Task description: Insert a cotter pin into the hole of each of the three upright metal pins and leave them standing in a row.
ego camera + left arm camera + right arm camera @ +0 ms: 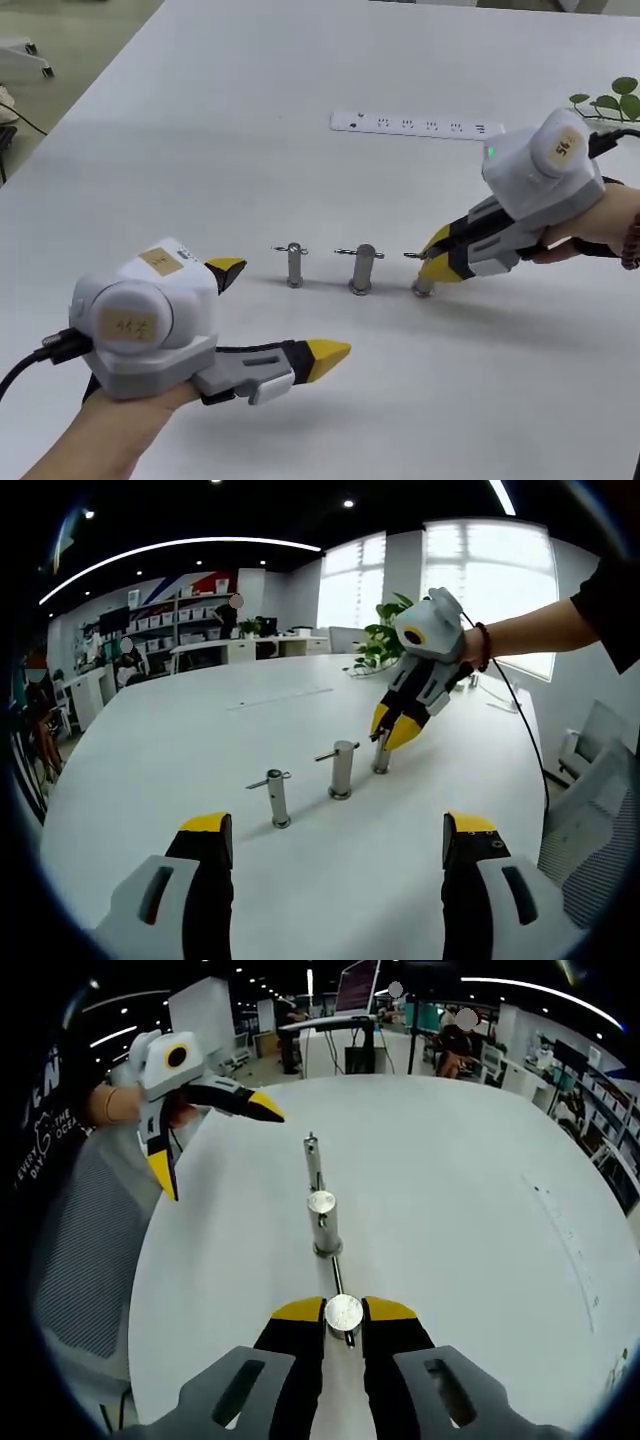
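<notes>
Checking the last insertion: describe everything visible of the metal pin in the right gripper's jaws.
The metal pin is a silvery cylinder with a flat round top, standing upright on the white table, at the right end of the row of three. The right gripper clamps its upper part from both sides. A thin cotter pin passes crosswise through it near the top.

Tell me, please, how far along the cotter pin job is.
Two pins look done: the left pin and middle pin stand with cotter pins through them. In hand: the right gripper is shut around the third pin, a cotter pin apparently through it. Left: release it standing. The left gripper hangs open.
</notes>
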Available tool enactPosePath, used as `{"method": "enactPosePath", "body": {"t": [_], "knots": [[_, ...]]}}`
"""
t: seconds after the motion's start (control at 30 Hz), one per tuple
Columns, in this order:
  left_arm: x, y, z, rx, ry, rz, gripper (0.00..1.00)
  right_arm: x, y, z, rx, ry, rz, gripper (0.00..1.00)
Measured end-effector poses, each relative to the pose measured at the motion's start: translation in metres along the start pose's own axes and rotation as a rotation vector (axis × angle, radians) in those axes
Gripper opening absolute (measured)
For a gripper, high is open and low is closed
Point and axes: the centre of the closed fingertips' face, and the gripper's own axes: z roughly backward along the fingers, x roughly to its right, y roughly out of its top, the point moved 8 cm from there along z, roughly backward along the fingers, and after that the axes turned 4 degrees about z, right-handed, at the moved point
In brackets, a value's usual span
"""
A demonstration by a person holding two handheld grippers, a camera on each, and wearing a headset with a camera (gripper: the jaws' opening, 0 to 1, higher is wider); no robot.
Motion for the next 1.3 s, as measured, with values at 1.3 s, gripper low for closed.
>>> {"method": "enactPosePath", "body": {"t": [1.3], "knots": [[-0.007, 0.005, 0.004, 0.025, 0.023, 0.023, 0.86, -0.014, 0.004, 0.023, 0.132, -0.180, -0.171, 0.38]]}}
